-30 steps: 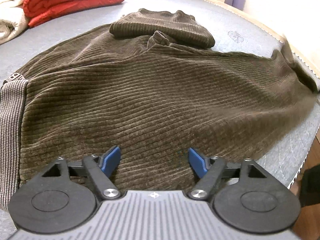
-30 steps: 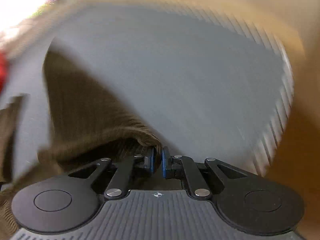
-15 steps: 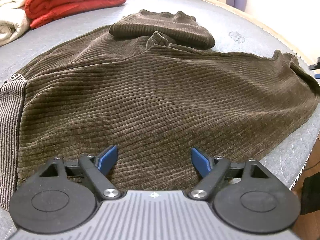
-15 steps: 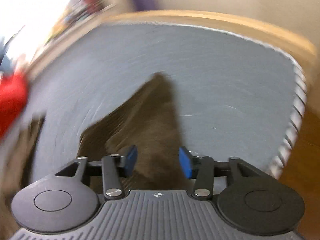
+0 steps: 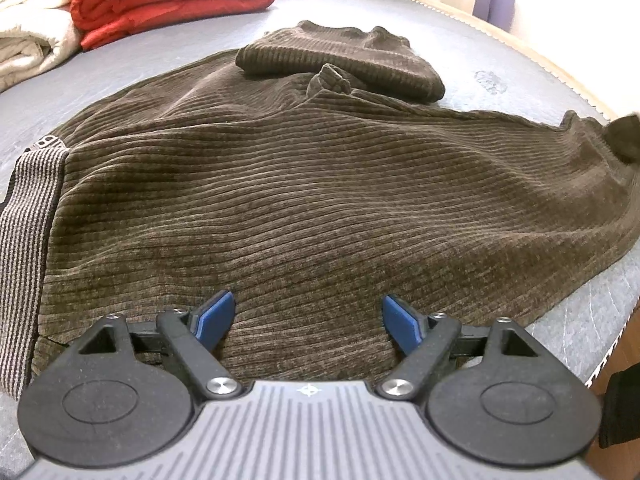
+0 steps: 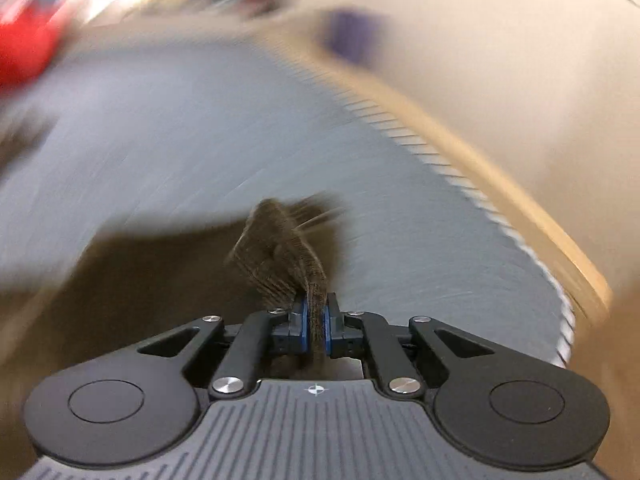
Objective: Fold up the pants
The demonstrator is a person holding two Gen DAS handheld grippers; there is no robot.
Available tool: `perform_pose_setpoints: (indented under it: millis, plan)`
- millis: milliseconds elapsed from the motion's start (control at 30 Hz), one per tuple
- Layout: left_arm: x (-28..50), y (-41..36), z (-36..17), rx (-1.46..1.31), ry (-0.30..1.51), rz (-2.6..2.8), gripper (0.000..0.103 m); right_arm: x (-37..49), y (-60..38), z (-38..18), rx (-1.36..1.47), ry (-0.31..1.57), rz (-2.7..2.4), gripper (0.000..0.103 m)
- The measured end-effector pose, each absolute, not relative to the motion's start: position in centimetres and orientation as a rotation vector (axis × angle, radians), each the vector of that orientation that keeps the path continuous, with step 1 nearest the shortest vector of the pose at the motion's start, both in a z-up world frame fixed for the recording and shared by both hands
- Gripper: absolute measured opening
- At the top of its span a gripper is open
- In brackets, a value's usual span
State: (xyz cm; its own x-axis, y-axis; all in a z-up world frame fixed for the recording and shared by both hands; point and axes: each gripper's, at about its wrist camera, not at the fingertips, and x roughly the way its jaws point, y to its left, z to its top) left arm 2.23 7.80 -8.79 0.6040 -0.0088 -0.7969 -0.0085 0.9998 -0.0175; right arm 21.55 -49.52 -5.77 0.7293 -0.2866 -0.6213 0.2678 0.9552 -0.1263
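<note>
On the grey bed [image 5: 580, 320] the brown pants [image 5: 320, 200] lie spread wide, one leg folded back at the far side. The left claw [image 5: 308, 316] hangs above them, jaws wide apart and empty. The right claw [image 6: 315, 324] has just clamped shut on a bunched corner of the pants, lifted off the bed.
</note>
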Motion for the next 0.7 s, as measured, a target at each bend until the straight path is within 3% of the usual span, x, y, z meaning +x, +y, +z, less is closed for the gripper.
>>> perform_pose_setpoints:
  millis: [100, 200, 267, 367, 533, 667, 700]
  plan:
    - [2.6, 7.7, -8.5, -0.04, 0.943, -0.003, 0.085, 20.0, -57.0, -5.4, 0.329, 0.671, -0.487, 0.006]
    - [2.6, 7.2, -8.4, -0.002, 0.965, -0.019, 0.085, 18.6, -61.6, -9.0, 0.575, 0.811, -0.637, 0.006]
    - [2.7, 7.5, -8.2, -0.014, 0.986, -0.026, 0.085, 17.2, -62.9, -10.3, 0.718, 0.797, -0.655, 0.006]
    - [2.5, 8.2, -7.6, -0.045, 0.993, -0.034, 0.084, 17.7, -61.4, -9.0, 0.586, 0.797, -0.658, 0.006]
    - [1.5, 10.1, -5.7, -0.11, 0.904, 0.047, 0.082, 16.4, -60.5, -8.2, 0.599, 0.763, -0.758, 0.006]
    - [2.1, 10.6, -7.3, -0.053, 1.023, 0.089, 0.076, 16.4, -59.2, -8.0, 0.56, 0.826, -0.777, 0.008]
    - [2.2, 10.0, -7.1, -0.001, 1.027, 0.071, 0.077, 16.7, -58.6, -7.7, 0.504, 0.832, -0.791, 0.017]
